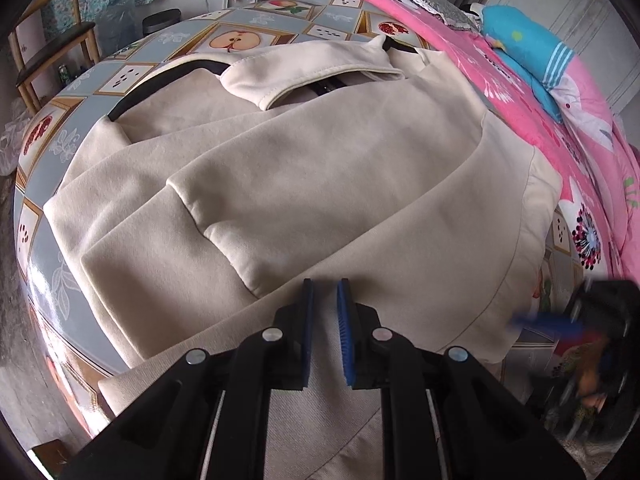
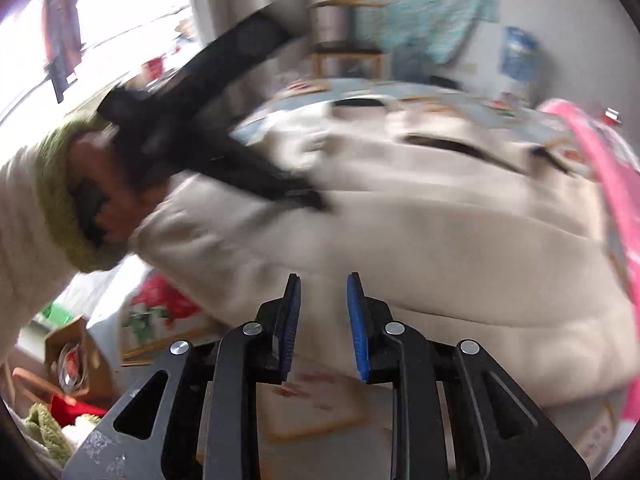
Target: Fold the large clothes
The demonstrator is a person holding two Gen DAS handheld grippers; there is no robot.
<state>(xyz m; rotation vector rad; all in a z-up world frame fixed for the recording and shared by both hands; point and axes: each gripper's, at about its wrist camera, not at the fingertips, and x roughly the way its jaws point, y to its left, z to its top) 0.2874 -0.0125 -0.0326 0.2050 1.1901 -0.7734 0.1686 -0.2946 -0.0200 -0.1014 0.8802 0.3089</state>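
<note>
Evidently the left gripper [image 1: 325, 292] pinches the cream coat's [image 1: 320, 168] six-o'clock hem to fold it toward twelve, while the right gripper [image 2: 323, 292], fingers slightly spread, grips nothing.

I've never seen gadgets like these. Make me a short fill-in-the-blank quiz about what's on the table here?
1. The big garment spread on the table is ____ in colour.
2. The quilt beside it is mainly ____.
3. The pads on the left gripper are ____.
4. The toy lying on the quilt is ____.

Missing words: cream; pink; blue; blue
</note>
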